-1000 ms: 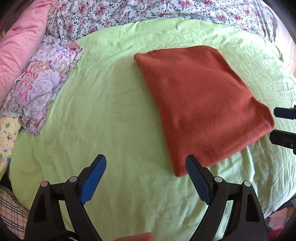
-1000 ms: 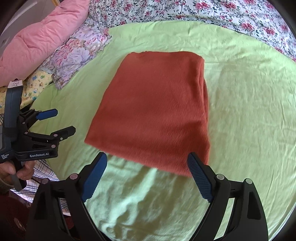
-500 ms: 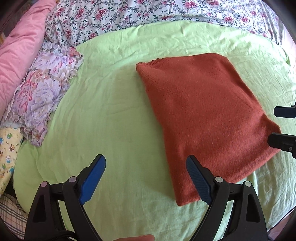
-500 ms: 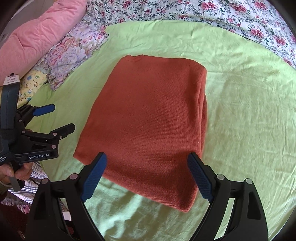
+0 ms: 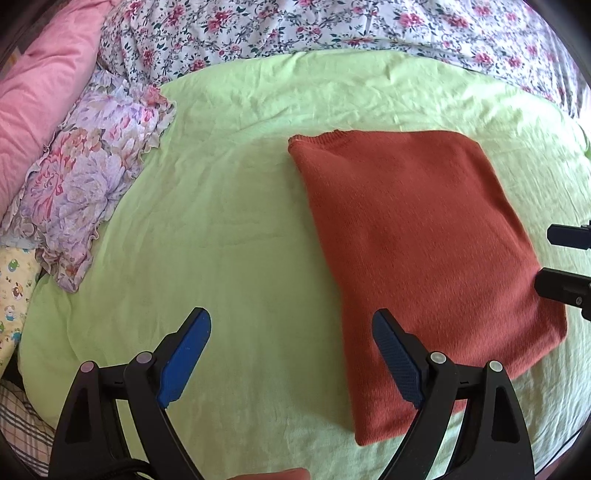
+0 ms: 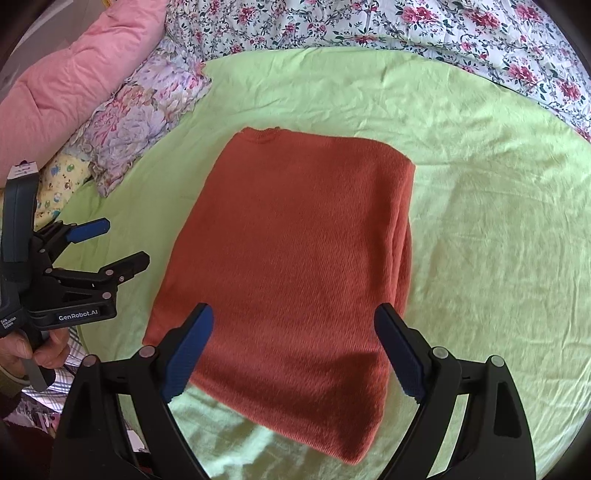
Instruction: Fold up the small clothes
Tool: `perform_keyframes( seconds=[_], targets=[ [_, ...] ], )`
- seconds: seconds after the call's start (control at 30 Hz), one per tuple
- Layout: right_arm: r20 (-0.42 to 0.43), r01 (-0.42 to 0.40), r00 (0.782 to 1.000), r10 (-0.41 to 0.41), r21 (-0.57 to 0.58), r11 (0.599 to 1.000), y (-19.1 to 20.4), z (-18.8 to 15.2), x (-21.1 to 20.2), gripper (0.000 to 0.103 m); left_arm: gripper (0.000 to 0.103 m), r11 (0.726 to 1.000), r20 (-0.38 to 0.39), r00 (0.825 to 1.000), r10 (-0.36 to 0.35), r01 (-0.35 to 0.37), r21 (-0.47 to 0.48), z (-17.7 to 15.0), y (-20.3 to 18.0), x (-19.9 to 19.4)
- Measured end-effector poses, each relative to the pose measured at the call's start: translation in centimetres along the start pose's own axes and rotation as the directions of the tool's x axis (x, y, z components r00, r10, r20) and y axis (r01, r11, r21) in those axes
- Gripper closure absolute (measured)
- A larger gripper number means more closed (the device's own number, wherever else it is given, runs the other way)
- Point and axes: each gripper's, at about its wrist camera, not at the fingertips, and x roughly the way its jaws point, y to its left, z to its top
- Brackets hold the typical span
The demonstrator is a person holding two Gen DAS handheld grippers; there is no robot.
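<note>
Hovering above the near part of the bed, the right gripper [image 6: 293, 347] is holding its blue-padded jaws wide apart with nothing between them, and the near edge of the folded rust-red sweater [image 6: 295, 266] is lying directly under and between those jaws, though the pictures are not showing whether the pads are touching the knit. Off to the sweater's left, the left gripper [image 5: 291, 354] is likewise gaping wide and gripping nothing; its left finger [image 5: 184, 354] is hanging over bare green sheet [image 5: 221, 221], while its right finger [image 5: 397, 360] is overlapping the sweater's [image 5: 413, 251] near left corner. In the right wrist view the left gripper [image 6: 110, 245] is showing at the left edge, held in a hand [image 6: 35, 349] and pointing toward the sweater's left side without reaching it. In the left wrist view the tips of the right gripper [image 5: 554, 258] are poking in at the right edge, just beside the sweater's right border. The sweater is lying flat as a neat rectangle in the middle of the sheet [image 6: 498, 221], its collar end turned away from both grippers. Farther left, a lilac floral pillow [image 5: 88, 177] is resting at the sheet's edge, with a pink quilt [image 5: 40, 92] behind it, and a white floral bedspread [image 5: 332, 29] is stretching across the far side.
</note>
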Motion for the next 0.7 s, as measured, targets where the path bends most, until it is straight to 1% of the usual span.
perform_keyframes(
  seconds=[0.17,0.33,0.6,0.7],
  targets=[
    [-0.002,-0.007,1.0,0.007,0.006,1.0,0.0,0.7,0.4,0.014,0.013,1.0,-0.011,1.0,0.004,-0.004,-0.01,1.0,0.0,0.9],
    [-0.011,-0.008,1.0,0.008,0.01,1.0,-0.2,1.5,0.9,0.014,0.013,1.0,-0.015,1.0,-0.012,0.012,-0.019,1.8,-0.1,1.2],
    [-0.027,-0.026,0.999,0.026,-0.001,1.0,0.2,1.6,0.7,0.014,0.013,0.998,-0.026,0.998,-0.061,0.061,0.006,1.5,-1.0,0.8],
    [-0.033,-0.029,0.999,0.029,-0.015,0.999,0.3,1.5,0.8,0.014,0.013,0.998,-0.032,0.997,-0.064,0.065,0.021,1.2,-1.3,0.9]
  ],
)
